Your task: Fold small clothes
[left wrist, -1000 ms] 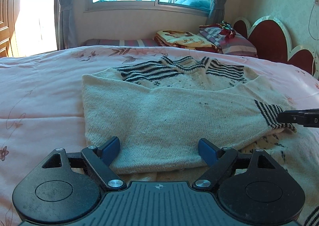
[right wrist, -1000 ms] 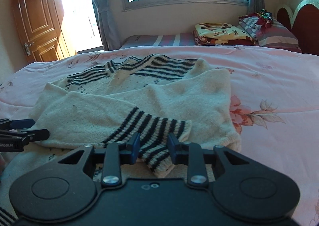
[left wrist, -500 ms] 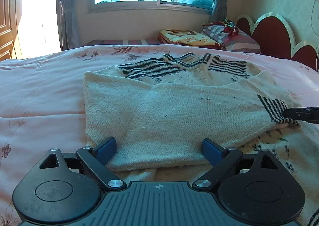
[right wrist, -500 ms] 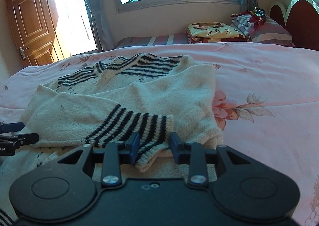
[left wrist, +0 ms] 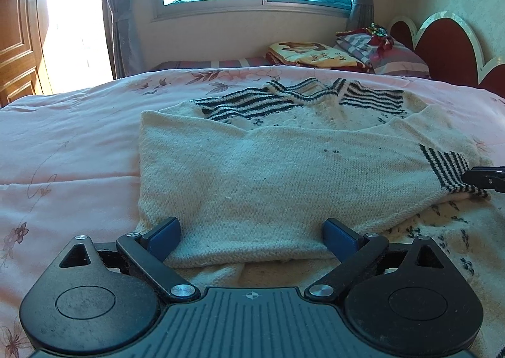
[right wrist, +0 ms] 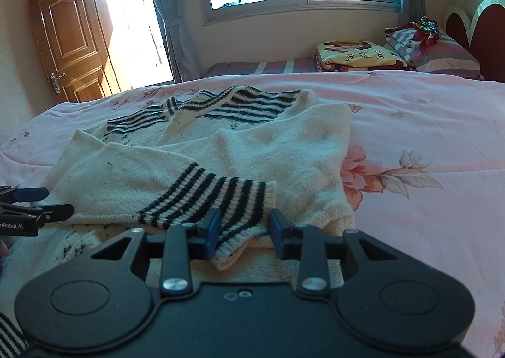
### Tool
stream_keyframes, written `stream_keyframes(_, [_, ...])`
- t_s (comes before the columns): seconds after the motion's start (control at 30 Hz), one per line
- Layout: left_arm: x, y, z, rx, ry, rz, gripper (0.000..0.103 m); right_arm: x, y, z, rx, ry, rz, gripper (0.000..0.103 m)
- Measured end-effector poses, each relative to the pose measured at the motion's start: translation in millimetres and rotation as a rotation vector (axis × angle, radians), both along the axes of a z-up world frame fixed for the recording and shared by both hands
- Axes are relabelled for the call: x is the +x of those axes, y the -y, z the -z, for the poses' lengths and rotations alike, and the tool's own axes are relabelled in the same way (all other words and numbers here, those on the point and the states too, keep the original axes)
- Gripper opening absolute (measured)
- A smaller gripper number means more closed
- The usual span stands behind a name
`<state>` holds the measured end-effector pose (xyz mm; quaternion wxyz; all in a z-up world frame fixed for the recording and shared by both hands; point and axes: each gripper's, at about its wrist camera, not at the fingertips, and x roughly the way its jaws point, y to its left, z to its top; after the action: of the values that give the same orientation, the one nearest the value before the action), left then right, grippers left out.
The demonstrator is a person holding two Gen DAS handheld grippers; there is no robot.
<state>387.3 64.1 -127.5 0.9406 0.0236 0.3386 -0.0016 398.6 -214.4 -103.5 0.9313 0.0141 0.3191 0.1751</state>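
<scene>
A cream knit sweater [left wrist: 284,168] with black-striped yoke and cuffs lies on the pink bedspread [left wrist: 63,149]; both sleeves are folded across its body. It also shows in the right wrist view [right wrist: 284,149]. My left gripper [left wrist: 251,231] is open, its blue pads either side of the folded sleeve's near edge. My right gripper [right wrist: 243,228] is open around the striped cuff [right wrist: 217,197], pads apart from the knit. The right gripper's tip [left wrist: 486,176] shows at the cuff in the left wrist view. The left gripper [right wrist: 38,203] shows at the left in the right wrist view.
Folded blankets [right wrist: 356,55] and a pillow [right wrist: 438,48] lie at the bed's far side under the window. A red headboard [left wrist: 448,48] stands at the right. A wooden door [right wrist: 69,39] is at the left.
My right gripper has opened wider and let the striped cuff rest on the sweater. Both grippers have drawn back slightly; the left stays open.
</scene>
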Motion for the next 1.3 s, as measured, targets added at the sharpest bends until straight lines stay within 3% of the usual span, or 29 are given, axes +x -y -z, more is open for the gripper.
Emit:
stream_keyframes(0.33, [2, -1, -2, -0.005, -0.015, 0.01, 0.1, 2, -10, -5, -0.073, -0.006, -0.01, 0.035])
stream_keyframes(0.4, [-3, -1, -12, 0.016, -0.041, 0.03, 0.1, 0, -3, -15, -0.025, -0.056, 0.015, 0.035])
stream_keyframes(0.53, [-58, -16, -34, -0.023, -0.047, 0.068, 0.1, -40, 33, -30, 0.213, -0.129, 0.01, 0.037])
stream_keyframes(0.63, [-117, -48, -34, -0.133, -0.076, 0.016, 0.099, -84, 51, -31, 0.212, -0.18, -0.017, 0.036])
stream_keyframes(0.7, [-156, -74, -27, -0.281, -0.104, -0.026, 0.087, -112, 61, -28, 0.217, -0.222, -0.021, 0.036])
stream_keyframes(0.73, [-170, -83, -23, -0.349, -0.113, -0.042, 0.073, -128, 68, -26, 0.228, -0.248, -0.013, 0.036])
stream_keyframes(0.77, [-186, -93, -16, -0.412, -0.12, -0.071, 0.066, -139, 73, -22, 0.238, -0.271, 0.001, 0.036])
stream_keyframes(0.93, [-224, -103, -6, -0.633, -0.158, -0.027, 0.066, -187, 91, -5, 0.358, -0.355, 0.086, 0.039])
stream_keyframes(1.03, [-229, -93, 2, -0.698, -0.198, 0.033, 0.066, -197, 93, 1, 0.502, -0.406, 0.103, 0.057])
stream_keyframes(1.17, [-227, -90, 11, -0.783, -0.188, 0.024, 0.066, -197, 82, 4, 0.527, -0.422, 0.088, 0.057])
stream_keyframes(1.23, [-221, -90, 16, -0.817, -0.18, 0.025, 0.066, -192, 78, 7, 0.548, -0.436, 0.089, 0.051])
stream_keyframes(1.3, [-213, -89, 19, -0.819, -0.173, 0.038, 0.064, -187, 77, 10, 0.569, -0.431, 0.085, 0.049])
